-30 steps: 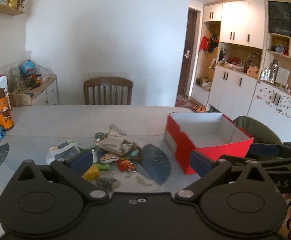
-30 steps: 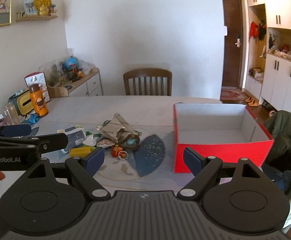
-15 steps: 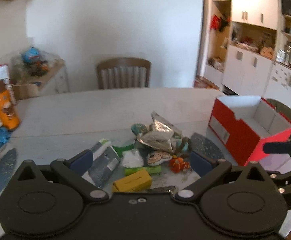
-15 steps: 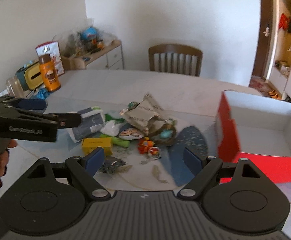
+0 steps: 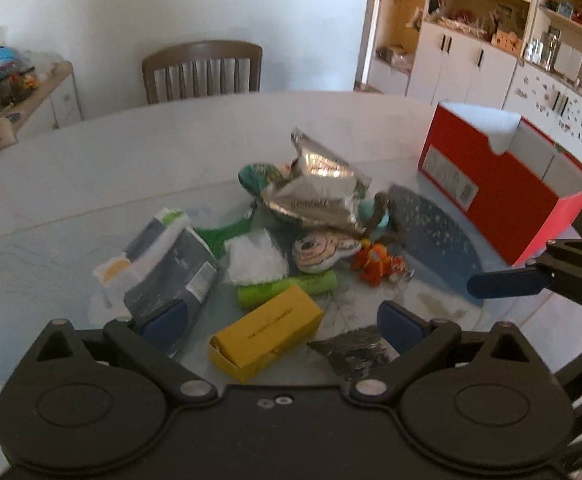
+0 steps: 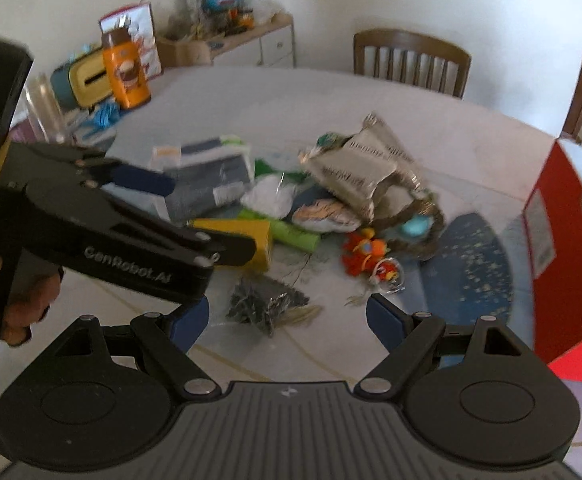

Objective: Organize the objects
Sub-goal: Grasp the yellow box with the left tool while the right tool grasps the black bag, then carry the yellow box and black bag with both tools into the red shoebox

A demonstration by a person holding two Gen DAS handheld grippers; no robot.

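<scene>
A pile of small items lies on the pale table. It holds a yellow box, a green roll, a grey-blue packet, a silver foil bag, a striped plush and an orange toy. My left gripper is open just above the yellow box. My right gripper is open over a dark crinkled packet, with the orange toy beyond it. An open red box stands to the right of the pile.
A wooden chair stands at the table's far side. An orange bottle and a tissue holder sit at the far left. White cabinets line the right wall. A blue placemat lies under the pile's right side.
Both grippers have moved forward and tilted down toward the pile, which now looks much closer. Both stay open and hold nothing. The left gripper now reaches over the yellow box.
</scene>
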